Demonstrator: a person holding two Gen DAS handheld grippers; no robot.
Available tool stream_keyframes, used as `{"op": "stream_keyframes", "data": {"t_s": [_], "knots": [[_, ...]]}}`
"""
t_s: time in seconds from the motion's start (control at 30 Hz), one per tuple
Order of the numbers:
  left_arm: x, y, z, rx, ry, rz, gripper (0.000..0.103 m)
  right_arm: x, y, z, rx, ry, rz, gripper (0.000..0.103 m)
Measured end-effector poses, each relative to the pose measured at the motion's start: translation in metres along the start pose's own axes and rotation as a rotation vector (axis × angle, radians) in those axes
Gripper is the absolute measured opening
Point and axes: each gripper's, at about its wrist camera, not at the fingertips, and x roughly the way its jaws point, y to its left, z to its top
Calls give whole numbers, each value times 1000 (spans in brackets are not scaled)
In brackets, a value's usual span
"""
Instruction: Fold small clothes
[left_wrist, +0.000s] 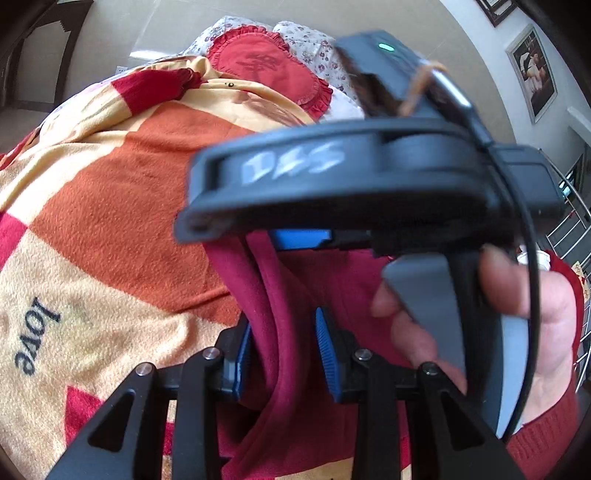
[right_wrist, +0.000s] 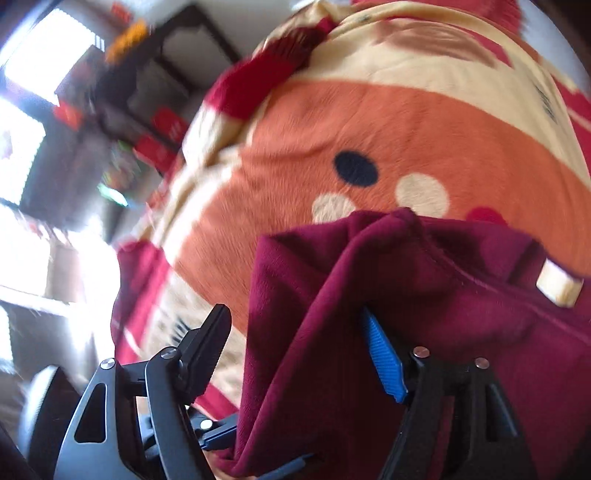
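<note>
Your left gripper (left_wrist: 284, 354) clamps the maroon garment (left_wrist: 295, 295) at 6 o'clock on the blanket (left_wrist: 110, 206). Your right gripper (right_wrist: 299, 350) stands released, cloth draped between. Regrasp its edge before folding.

Both wrist views look steeply down, close over the shared blanket (left_wrist: 110, 192) and maroon garment (right_wrist: 406, 295).
</note>
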Motion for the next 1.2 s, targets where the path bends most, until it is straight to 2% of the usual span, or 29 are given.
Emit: {"op": "stream_keyframes", "data": {"t_s": [0.1, 0.17, 0.2, 0.23, 0.27, 0.3, 0.33, 0.37, 0.5, 0.67, 0.7, 0.77, 0.8, 0.9, 1.1, 1.2], "knots": [[-3, 4, -6, 2, 10, 19, 33, 16, 8, 1, -49, 52, -86, 53], [0, 7, -6, 1, 29, 44, 36, 24, 9, -3, -82, 73, -136, 41], [-2, 9, -8, 3, 33, 42, 39, 21, 10, -5, -103, 48, -156, 26], [-6, 11, -10, 12, 28, 37, 48, 19, 7, -8, -107, 23, -146, 14], [-10, 14, -13, 22, 22, 38, 54, 12, 2, -13, -102, -14, -113, 10], [-15, 17, -15, 35, 13, 46, 71, 6, -2, -17, -99, -36, -98, 4], [-21, 21, -19, 46, 4, 71, 85, -1, -7, -21, -95, -62, -81, 2], [-24, 24, -22, 45, 2, 84, 89, -8, -12, -26, -87, -89, -59, 2], [-28, 33, -31, 44, 27, 77, 90, -39, -35, -41, -35, -188, 22, 0], [-15, 9, -31, 96, 29, 48, 90, -54, -51, -50, 24, -234, 78, 0], [-8, 4, -31, 101, 49, 54, 88, -58, -55, -53, 39, -244, 92, 0], [1, -8, -33, 116, 101, 42, 57, -65, -62, -57, 63, -264, 105, 0], [4, -14, -33, 131, 126, 34, 32, -69, -65, -57, 68, -271, 105, 0], [-1, -37, -33, 174, 92, 14, 20, -81, -73, -64, 79, -295, 106, 0], [-4, -91, -29, 253, 64, -16, 17, -118, -100, -82, 111, -375, 113, 0], [3, -123, -31, 317, 57, -31, 17, -143, -115, -95, 113, -414, 91, 0]]}}
